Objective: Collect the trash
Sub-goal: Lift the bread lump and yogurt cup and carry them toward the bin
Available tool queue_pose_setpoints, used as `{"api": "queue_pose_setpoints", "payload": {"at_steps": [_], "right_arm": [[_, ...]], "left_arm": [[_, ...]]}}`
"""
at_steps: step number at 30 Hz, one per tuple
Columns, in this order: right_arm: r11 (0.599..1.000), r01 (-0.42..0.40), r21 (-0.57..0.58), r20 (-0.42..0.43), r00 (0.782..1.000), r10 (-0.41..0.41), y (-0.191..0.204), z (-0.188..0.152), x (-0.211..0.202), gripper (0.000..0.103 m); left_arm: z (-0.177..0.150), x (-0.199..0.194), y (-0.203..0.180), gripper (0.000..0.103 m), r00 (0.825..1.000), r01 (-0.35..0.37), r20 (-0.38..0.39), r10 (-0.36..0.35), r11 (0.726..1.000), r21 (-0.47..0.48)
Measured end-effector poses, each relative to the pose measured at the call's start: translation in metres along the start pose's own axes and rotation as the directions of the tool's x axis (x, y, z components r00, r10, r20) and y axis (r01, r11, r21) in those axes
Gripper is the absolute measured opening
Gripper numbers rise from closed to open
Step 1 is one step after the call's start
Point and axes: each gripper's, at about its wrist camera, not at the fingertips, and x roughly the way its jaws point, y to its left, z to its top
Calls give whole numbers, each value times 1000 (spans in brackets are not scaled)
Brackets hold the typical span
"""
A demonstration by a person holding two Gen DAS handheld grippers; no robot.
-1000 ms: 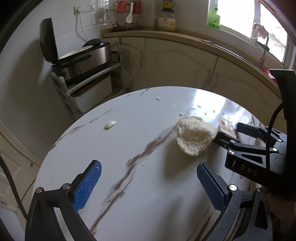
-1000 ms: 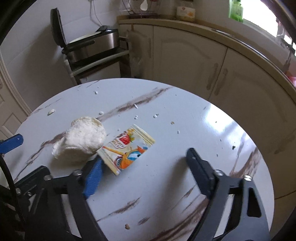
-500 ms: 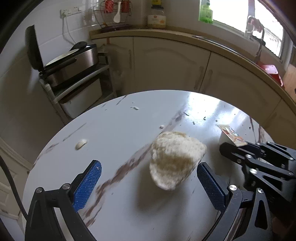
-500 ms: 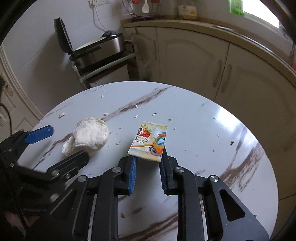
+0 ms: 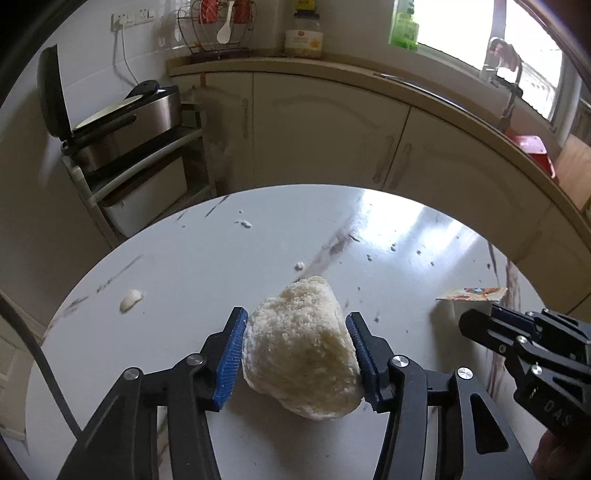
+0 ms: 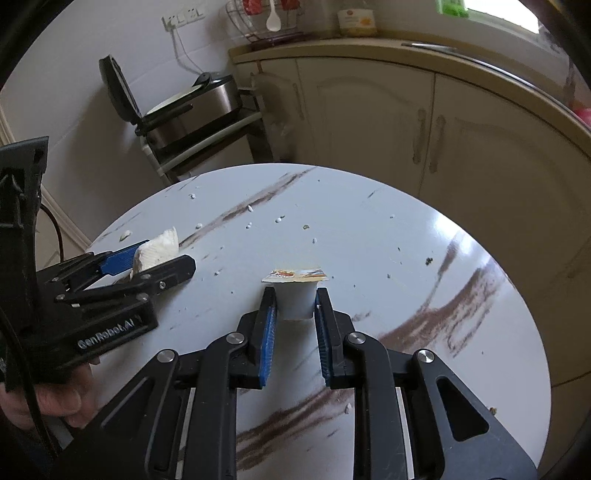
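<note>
a: what containers are in play?

b: one small white cup (image 6: 297,302) with a printed foil lid. the right gripper (image 6: 294,325) has its blue pads pressed against the cup's sides, so it's clenched on the cup, upright, over the round marble table (image 6: 424,236). what's inside the cup is hidden by the lid.

a: and the other side?

b: the left gripper (image 5: 296,352) is clamped on a crumbly white lump (image 5: 301,349), pads touching both flanks, just above the tabletop. it looks like crumpled tissue or dough; i can't tell which.

a: any writing?

b: "genrobot.ai" on the left gripper's body in the right wrist view. the lid's print shows red and orange but is seen edge-on, unreadable. a jar (image 5: 303,33) on the counter has a yellow label, too small to read.

a: other trash?

b: white crumbs and a small white scrap (image 5: 130,300) on the table, left of the lump.
</note>
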Motion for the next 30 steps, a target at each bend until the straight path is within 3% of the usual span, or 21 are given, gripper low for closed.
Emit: {"api": "queue_pose_setpoints", "payload": {"at_steps": [8, 14, 24, 30], "right_arm": [[1000, -20, 19, 11, 1000, 19, -5, -11, -14, 19], [999, -25, 31, 42, 999, 24, -5, -23, -43, 19], [997, -30, 66, 162, 987, 19, -9, -62, -143, 19], [995, -7, 102, 239, 971, -18, -24, -94, -210, 19]], "left_arm": [[-14, -8, 12, 48, 999, 32, -3, -32, 999, -37], [-29, -42, 4, 48, 998, 56, 23, -55, 998, -36], [-53, -115, -53, 48, 988, 98, 116, -105, 993, 64], [-95, -175, -101, 48, 976, 130, 156, -151, 982, 137]]}}
